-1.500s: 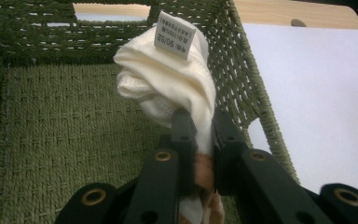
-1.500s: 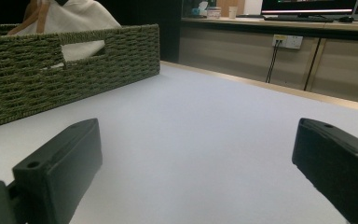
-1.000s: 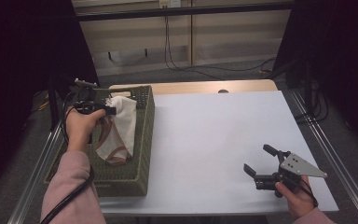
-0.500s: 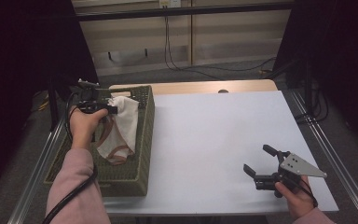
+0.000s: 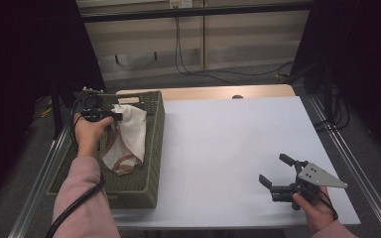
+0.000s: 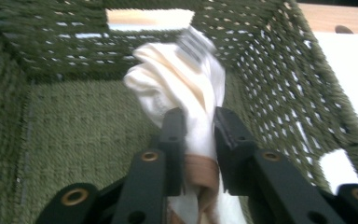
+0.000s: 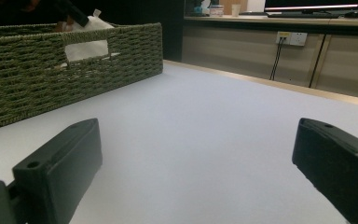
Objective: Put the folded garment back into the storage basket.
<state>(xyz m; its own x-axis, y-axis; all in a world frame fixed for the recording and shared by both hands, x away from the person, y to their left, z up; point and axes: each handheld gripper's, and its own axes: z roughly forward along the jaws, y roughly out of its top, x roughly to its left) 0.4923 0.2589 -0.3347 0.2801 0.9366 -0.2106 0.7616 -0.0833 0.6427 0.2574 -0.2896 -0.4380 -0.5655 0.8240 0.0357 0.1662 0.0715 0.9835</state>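
A white cloth with tan trim (image 5: pixel 124 136) hangs over the green woven basket (image 5: pixel 151 163) at the table's left. My left gripper (image 5: pixel 119 116) is shut on the cloth's upper part, above the basket's far half. In the left gripper view the white cloth (image 6: pixel 186 88) is pinched between the two black jaws, with the basket's far wall (image 6: pixel 51 51) behind it. My right gripper (image 5: pixel 274 173) rests near the table's front right, open, with nothing between its fingers. The right gripper view looks across the white table (image 7: pixel 205 140) toward the basket (image 7: pixel 37 74).
The white table top (image 5: pixel 228 139) stretches between the basket and my right gripper. A wooden strip (image 5: pixel 203 92) runs along its far edge. Metal rails (image 5: pixel 347 163) flank both sides. Cables (image 5: pixel 183 54) hang on the wall behind.
My left gripper has lifted slightly and moved toward the basket's far end with the cloth in it. The right gripper has stayed put.
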